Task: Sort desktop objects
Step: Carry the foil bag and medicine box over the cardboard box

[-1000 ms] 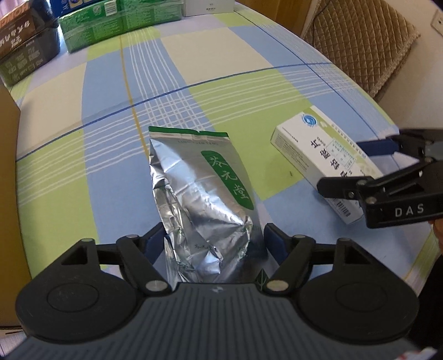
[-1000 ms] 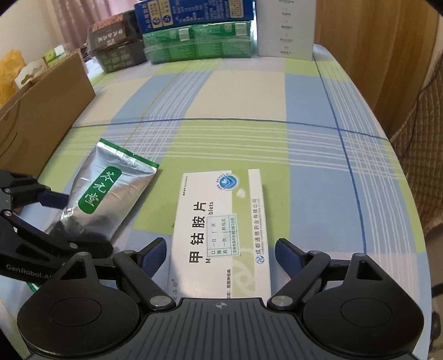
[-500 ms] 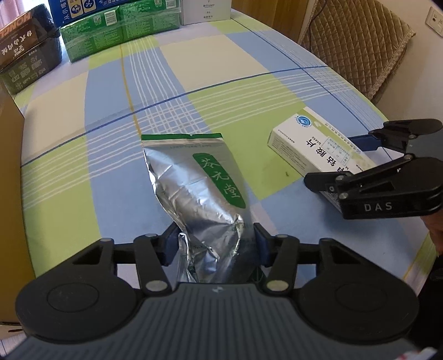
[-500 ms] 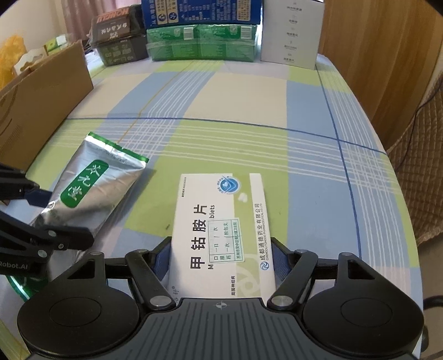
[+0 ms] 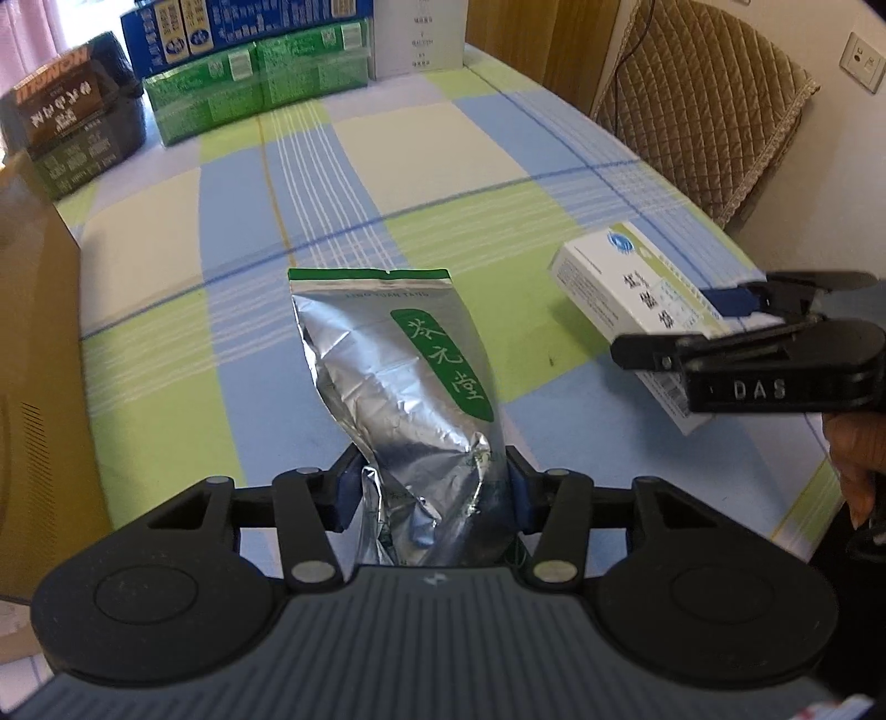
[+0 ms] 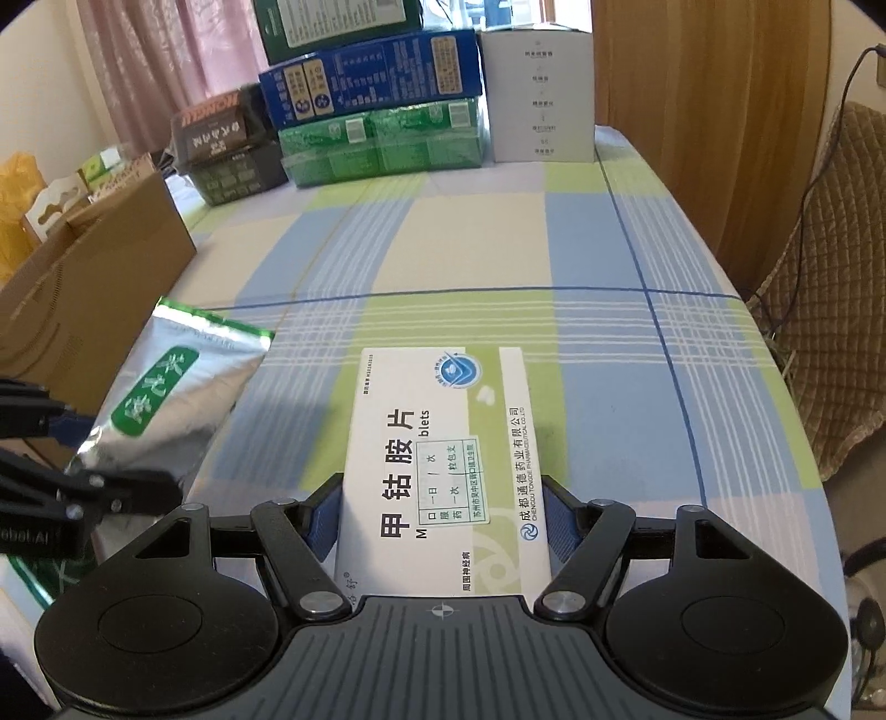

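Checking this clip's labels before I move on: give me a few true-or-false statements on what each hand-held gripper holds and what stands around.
1. The left hand-held gripper is clamped on the silver foil pouch. True.
2. The right hand-held gripper holds a green carton. False: it grips the white medicine box.
3. Stacked boxes stand at the table's far end. True.
4. The cardboard box sits right of the medicine box. False: it is on the left, beyond the pouch.

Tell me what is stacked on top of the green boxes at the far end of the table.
A blue box lies on the green boxes, with a dark green box on top. The latter's upper part is out of frame.
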`<action>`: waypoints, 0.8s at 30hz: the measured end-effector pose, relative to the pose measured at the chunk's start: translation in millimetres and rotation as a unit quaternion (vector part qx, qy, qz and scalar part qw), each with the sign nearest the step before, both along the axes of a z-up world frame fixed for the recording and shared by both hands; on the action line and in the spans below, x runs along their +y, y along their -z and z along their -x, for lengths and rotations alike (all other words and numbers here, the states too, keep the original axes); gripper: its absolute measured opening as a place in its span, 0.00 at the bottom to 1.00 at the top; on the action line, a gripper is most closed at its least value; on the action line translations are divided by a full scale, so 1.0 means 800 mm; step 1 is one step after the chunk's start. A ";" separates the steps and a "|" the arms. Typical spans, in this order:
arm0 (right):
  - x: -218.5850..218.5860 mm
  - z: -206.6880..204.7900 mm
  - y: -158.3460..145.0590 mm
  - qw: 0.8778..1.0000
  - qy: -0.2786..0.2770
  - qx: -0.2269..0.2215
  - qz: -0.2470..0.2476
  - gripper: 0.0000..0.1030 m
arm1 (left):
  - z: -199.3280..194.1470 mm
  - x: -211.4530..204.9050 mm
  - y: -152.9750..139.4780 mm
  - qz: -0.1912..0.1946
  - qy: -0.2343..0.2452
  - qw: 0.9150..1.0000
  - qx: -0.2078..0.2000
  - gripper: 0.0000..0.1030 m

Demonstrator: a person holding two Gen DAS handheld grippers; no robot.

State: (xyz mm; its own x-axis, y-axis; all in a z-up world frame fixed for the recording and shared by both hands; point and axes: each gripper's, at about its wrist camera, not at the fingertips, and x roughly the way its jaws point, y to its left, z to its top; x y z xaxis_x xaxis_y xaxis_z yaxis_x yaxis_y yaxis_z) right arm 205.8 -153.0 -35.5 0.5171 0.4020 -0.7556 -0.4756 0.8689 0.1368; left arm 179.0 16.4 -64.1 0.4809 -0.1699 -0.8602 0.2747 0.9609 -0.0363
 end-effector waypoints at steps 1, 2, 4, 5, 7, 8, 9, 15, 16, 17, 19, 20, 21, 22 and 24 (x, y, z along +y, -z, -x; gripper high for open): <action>0.000 0.005 -0.005 1.000 0.000 -0.002 -0.001 0.66 | 0.002 0.001 -0.006 0.000 0.000 1.000 -0.003 0.44; -0.001 0.010 -0.010 1.000 0.001 -0.005 -0.002 0.66 | 0.004 0.001 -0.013 0.000 0.000 1.000 -0.007 0.44; -0.002 0.020 -0.022 1.000 0.002 -0.010 -0.004 0.66 | 0.008 0.002 -0.026 0.000 0.000 1.000 -0.014 0.44; -0.002 0.025 -0.028 1.000 0.002 -0.013 -0.006 0.66 | 0.011 0.002 -0.032 0.000 0.000 1.000 -0.017 0.44; -0.001 0.036 -0.041 1.000 0.000 -0.020 -0.007 0.66 | 0.019 0.004 -0.045 0.000 -0.001 1.000 -0.024 0.44; 0.000 0.041 -0.047 1.000 -0.001 -0.023 -0.007 0.66 | 0.022 0.006 -0.051 0.001 -0.002 1.000 -0.028 0.44; 0.002 0.046 -0.054 1.000 -0.004 -0.026 -0.008 0.66 | 0.026 0.008 -0.057 0.002 -0.003 1.000 -0.031 0.44; 0.024 0.073 -0.086 0.999 -0.027 -0.039 -0.016 0.66 | 0.051 0.030 -0.095 0.008 -0.015 0.999 -0.049 0.44; 0.030 0.078 -0.091 0.998 -0.033 -0.041 -0.018 0.66 | 0.056 0.036 -0.101 0.007 -0.019 0.998 -0.052 0.44; 0.037 0.083 -0.095 0.998 -0.040 -0.043 -0.019 0.66 | 0.061 0.042 -0.107 0.006 -0.023 0.998 -0.057 0.44; 0.053 0.092 -0.103 0.997 -0.054 -0.048 -0.022 0.66 | 0.070 0.056 -0.119 0.004 -0.031 0.998 -0.063 0.44; 0.062 0.095 -0.106 0.997 -0.061 -0.049 -0.025 0.66 | 0.075 0.064 -0.124 0.003 -0.035 0.997 -0.066 0.44; 0.072 0.099 -0.110 0.996 -0.069 -0.049 -0.028 0.66 | 0.080 0.072 -0.129 0.002 -0.040 0.997 -0.068 0.44; 0.082 0.101 -0.114 0.995 -0.076 -0.048 -0.032 0.66 | 0.085 0.080 -0.134 -0.001 -0.045 0.996 -0.071 0.44; 0.107 0.103 -0.123 0.994 -0.092 -0.046 -0.040 0.66 | 0.094 0.100 -0.143 -0.006 -0.055 0.996 -0.075 0.44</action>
State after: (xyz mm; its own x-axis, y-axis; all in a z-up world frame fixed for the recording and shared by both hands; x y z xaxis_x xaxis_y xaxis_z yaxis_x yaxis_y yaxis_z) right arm 123.4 -67.4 62.5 0.4950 0.5530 -0.6701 -0.6392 0.7542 0.1502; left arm 103.6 96.2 50.1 0.6200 -0.0995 -0.7783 0.1685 0.9857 0.0083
